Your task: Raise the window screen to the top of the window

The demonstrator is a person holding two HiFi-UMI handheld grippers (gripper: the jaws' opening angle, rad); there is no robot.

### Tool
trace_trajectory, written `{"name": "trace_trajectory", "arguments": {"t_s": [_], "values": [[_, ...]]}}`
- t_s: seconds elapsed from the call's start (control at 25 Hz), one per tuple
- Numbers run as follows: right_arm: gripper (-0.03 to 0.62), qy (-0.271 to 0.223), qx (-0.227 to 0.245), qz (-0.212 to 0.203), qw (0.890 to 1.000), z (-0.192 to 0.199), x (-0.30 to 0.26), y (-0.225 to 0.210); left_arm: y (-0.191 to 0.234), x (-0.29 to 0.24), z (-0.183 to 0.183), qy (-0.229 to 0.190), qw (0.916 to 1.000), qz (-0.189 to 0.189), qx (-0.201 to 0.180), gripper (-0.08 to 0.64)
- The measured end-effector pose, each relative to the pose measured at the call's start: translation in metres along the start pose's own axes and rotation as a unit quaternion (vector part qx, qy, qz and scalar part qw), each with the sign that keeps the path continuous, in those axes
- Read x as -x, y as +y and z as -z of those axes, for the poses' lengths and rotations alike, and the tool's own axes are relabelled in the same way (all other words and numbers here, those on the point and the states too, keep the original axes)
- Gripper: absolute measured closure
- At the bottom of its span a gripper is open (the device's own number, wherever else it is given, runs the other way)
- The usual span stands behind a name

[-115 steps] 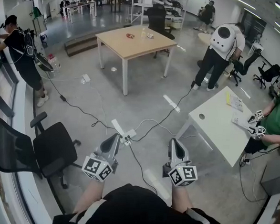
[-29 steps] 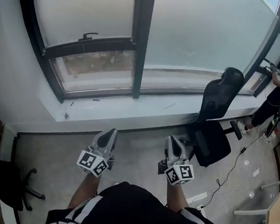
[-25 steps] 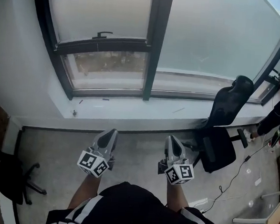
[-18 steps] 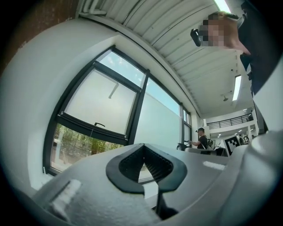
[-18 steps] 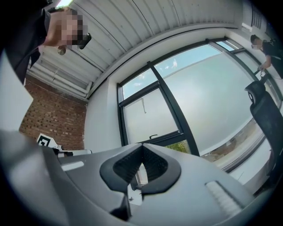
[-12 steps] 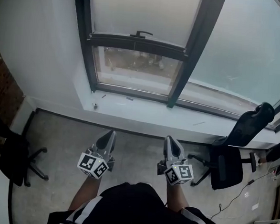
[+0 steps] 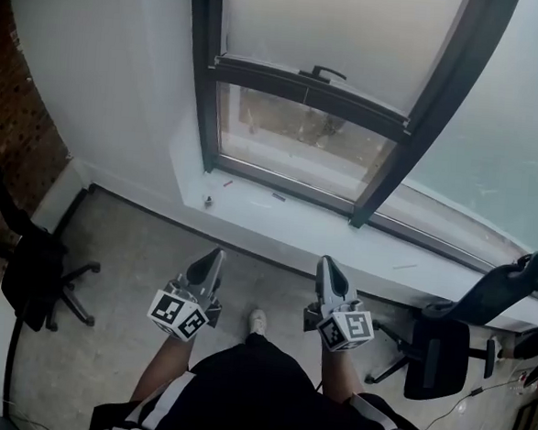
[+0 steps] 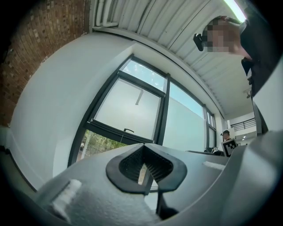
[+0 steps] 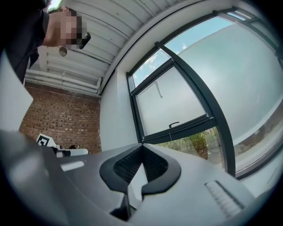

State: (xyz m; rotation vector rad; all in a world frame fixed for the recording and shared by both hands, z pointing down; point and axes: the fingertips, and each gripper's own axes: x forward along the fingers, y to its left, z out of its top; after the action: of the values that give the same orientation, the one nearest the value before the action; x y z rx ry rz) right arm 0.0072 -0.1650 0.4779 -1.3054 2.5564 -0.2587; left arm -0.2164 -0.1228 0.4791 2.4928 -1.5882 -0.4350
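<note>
The window screen (image 7: pixel 337 26) is a frosted panel in a dark frame. Its bottom bar (image 7: pixel 306 85) carries a small black handle (image 7: pixel 321 73), and clear glass with greenery shows below the bar. My left gripper (image 7: pixel 213 261) and right gripper (image 7: pixel 328 269) are held side by side in front of my body, well short of the windowsill (image 7: pixel 278 221). Both are shut with nothing in them. The left gripper view shows its jaws (image 8: pixel 143 150) closed, with the handle (image 8: pixel 128 130) far ahead. The right gripper view shows the same: closed jaws (image 9: pixel 142 148), with the handle (image 9: pixel 174 125) distant.
A black office chair (image 7: pixel 30 276) stands at the left by the brick wall (image 7: pixel 20 100). Another chair (image 7: pixel 453 346) stands at the right under the large fixed pane (image 7: pixel 521 154). A small object (image 7: pixel 208 200) lies on the sill. My shoe (image 7: pixel 257 322) shows between the grippers.
The view has swung from the room to the window wall and along it to the left. The handled screen now lies ahead, slightly right. Both grippers stay shut before my body.
</note>
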Motion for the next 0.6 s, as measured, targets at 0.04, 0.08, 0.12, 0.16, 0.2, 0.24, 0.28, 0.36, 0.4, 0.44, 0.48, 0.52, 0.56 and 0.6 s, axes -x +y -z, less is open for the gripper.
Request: {"name": "trace_trajectory", "arguments": {"t_s": [0.04, 0.08, 0.12, 0.16, 0.2, 0.24, 0.28, 0.36, 0.4, 0.44, 0.48, 0.52, 0.56, 0.6], "values": [[0.591, -0.001, 0.0, -0.005, 1.0, -0.001, -0.013, -0.004, 0.008, -0.008, -0.002, -0.005, 1.0, -0.005, -0.002, 0.558], [0.591, 0.0, 0.001, -0.01, 1.0, -0.002, -0.025, -0.009, 0.016, -0.016, -0.004, -0.008, 0.9999, -0.011, -0.006, 0.558], [0.591, 0.001, 0.003, -0.014, 1.0, -0.002, -0.038, -0.016, 0.023, -0.026, -0.004, -0.007, 0.9998, -0.018, -0.01, 0.558], [0.591, 0.002, 0.005, -0.017, 1.0, -0.003, -0.05, -0.023, 0.03, -0.036, -0.005, -0.004, 0.9996, -0.023, -0.014, 0.558], [0.591, 0.002, 0.005, -0.021, 1.0, -0.005, -0.061, -0.029, 0.035, -0.047, -0.005, -0.001, 0.9995, -0.027, -0.017, 0.558], [0.591, 0.0, 0.004, -0.024, 1.0, -0.007, -0.072, -0.035, 0.04, -0.057, -0.006, 0.0, 0.9994, -0.028, -0.02, 0.558], [0.591, -0.001, 0.003, -0.028, 1.0, -0.008, -0.083, -0.041, 0.044, -0.067, -0.007, 0.001, 0.9993, -0.03, -0.023, 0.558], [0.591, -0.001, 0.004, -0.032, 0.999, -0.008, -0.101, -0.053, 0.053, -0.086, -0.01, 0.001, 0.9989, -0.036, -0.028, 0.558], [0.591, 0.0, 0.004, -0.032, 0.999, -0.007, -0.109, -0.06, 0.059, -0.095, -0.01, -0.001, 0.9987, -0.041, -0.03, 0.558], [0.591, 0.002, 0.004, -0.031, 1.0, -0.005, -0.116, -0.067, 0.065, -0.103, -0.009, -0.005, 0.9985, -0.044, -0.031, 0.558], [0.591, 0.006, 0.007, -0.028, 1.0, -0.003, -0.123, -0.075, 0.07, -0.111, -0.007, -0.007, 0.9984, -0.046, -0.032, 0.558], [0.591, 0.011, 0.01, -0.025, 1.0, 0.0, -0.128, -0.083, 0.074, -0.119, -0.005, -0.007, 0.9983, -0.046, -0.034, 0.558], [0.591, 0.016, 0.013, -0.022, 1.0, 0.003, -0.134, -0.091, 0.077, -0.127, -0.003, -0.005, 0.9983, -0.046, -0.035, 0.558], [0.591, 0.02, 0.013, -0.021, 1.0, 0.005, -0.139, -0.098, 0.08, -0.135, -0.002, -0.002, 0.9983, -0.045, -0.037, 0.557]]}}
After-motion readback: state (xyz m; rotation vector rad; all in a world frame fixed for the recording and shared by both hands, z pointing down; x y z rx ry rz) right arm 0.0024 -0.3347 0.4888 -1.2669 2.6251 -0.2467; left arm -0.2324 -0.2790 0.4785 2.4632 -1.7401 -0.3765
